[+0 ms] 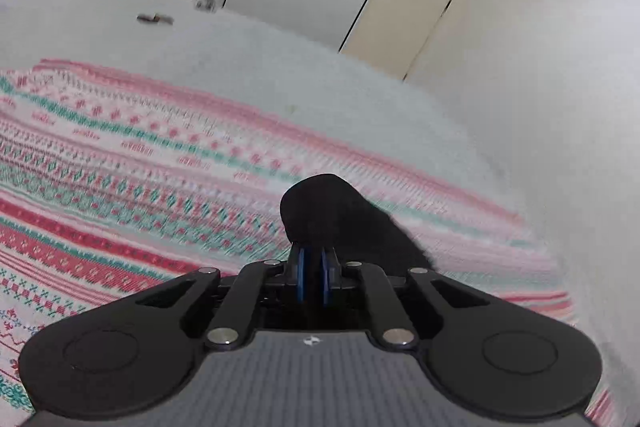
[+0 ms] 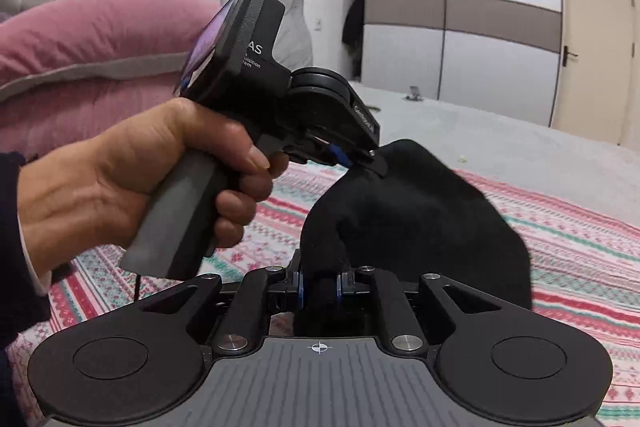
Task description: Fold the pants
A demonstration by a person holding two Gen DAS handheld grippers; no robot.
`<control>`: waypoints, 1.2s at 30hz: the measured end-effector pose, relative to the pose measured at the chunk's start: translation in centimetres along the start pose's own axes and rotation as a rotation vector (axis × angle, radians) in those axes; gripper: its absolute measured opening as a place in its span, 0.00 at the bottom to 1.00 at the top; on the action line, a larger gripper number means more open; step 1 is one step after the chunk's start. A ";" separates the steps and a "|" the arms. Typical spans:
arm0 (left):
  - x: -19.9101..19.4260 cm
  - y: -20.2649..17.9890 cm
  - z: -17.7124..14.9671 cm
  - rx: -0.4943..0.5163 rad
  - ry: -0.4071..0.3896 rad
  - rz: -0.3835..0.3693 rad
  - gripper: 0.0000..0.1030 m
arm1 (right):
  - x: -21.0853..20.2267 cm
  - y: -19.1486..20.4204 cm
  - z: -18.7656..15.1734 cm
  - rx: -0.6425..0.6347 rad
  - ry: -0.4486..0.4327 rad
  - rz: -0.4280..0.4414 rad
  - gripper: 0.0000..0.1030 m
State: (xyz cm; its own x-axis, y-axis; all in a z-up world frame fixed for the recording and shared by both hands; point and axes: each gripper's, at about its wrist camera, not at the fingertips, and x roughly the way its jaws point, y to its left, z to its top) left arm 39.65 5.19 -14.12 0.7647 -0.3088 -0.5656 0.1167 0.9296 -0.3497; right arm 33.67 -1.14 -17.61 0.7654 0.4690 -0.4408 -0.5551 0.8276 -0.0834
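Note:
The black pants (image 2: pixel 416 215) hang lifted above a patterned blanket on a bed. My right gripper (image 2: pixel 320 285) is shut on a fold of the black cloth at the bottom of the right wrist view. My left gripper (image 2: pixel 348 157), held in a hand, is shut on another edge of the pants, higher and behind. In the left wrist view my left gripper (image 1: pixel 313 267) pinches a bunched black fold of the pants (image 1: pixel 320 207), which trail down to the right. Most of the pants are hidden below the grippers.
A red, green and white patterned blanket (image 1: pixel 120 167) covers the pale bedspread (image 1: pixel 280 67). A pink duvet (image 2: pixel 100 35) lies at the headboard. A wardrobe (image 2: pixel 460 7) and a cream door (image 2: pixel 592 47) stand beyond the bed. Small objects (image 1: pixel 154 19) lie on the far bedspread.

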 end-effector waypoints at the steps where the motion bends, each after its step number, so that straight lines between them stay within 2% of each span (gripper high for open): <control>1: 0.1 0.2 0.0 0.005 -0.004 0.001 0.42 | 0.2 0.0 -0.1 0.000 0.013 0.000 0.12; 8: 0.9 1.1 -1.2 -0.011 0.011 0.043 0.43 | 3.0 1.0 -1.1 0.022 0.068 0.011 0.13; 12: 0.6 1.2 -1.4 -0.013 0.001 0.047 0.46 | 3.1 1.2 -0.8 0.014 0.071 -0.008 0.14; 14: 0.4 1.1 -1.3 -0.007 -0.005 0.066 0.54 | 3.3 1.6 -0.5 0.010 0.069 -0.017 0.16; 16: -0.1 0.7 -1.2 0.035 -0.008 0.091 0.63 | 3.3 1.7 -0.6 0.014 0.076 0.011 0.27; 18: -1.3 0.3 -1.0 0.077 -0.020 0.100 0.68 | 3.3 1.5 -0.5 0.006 0.133 0.141 0.41; 21: -3.7 0.1 -0.9 0.098 -0.045 0.103 0.70 | 2.8 -0.3 0.2 0.029 0.281 0.437 0.40; 22: -4.5 -0.1 -1.0 0.096 -0.049 0.122 0.70 | 2.0 -1.1 0.6 0.027 0.284 0.474 0.40; 25: -5.8 -1.8 -1.8 0.105 -0.041 0.225 0.74 | -1.1 -4.5 1.7 0.016 0.206 0.423 0.40; 27: -6.3 -3.9 -2.8 0.161 -0.041 0.219 0.79 | -2.4 -8.2 2.3 0.115 0.161 0.381 0.41; 29: -6.4 -5.6 -3.9 0.197 -0.065 0.229 0.88 | -2.6 -11.9 2.2 0.269 0.127 0.263 0.41; 30: -6.1 -6.0 -4.4 0.213 -0.061 0.225 0.88 | -2.3 -13.6 1.9 0.348 0.116 0.180 0.43; 33: -3.8 -5.9 -5.5 0.247 -0.013 0.239 0.88 | -0.5 -16.3 0.3 0.474 0.150 0.004 0.43; 36: -2.5 -5.3 -5.9 0.280 -0.012 0.246 0.89 | 1.8 -15.7 -0.1 0.471 0.185 -0.043 0.43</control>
State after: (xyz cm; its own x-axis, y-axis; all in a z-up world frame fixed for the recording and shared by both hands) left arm 33.41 -0.18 -15.28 0.7985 -0.0682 -0.5981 0.0957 0.9953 0.0142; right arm 43.78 -13.34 -17.17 0.6904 0.4039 -0.6001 -0.2844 0.9144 0.2882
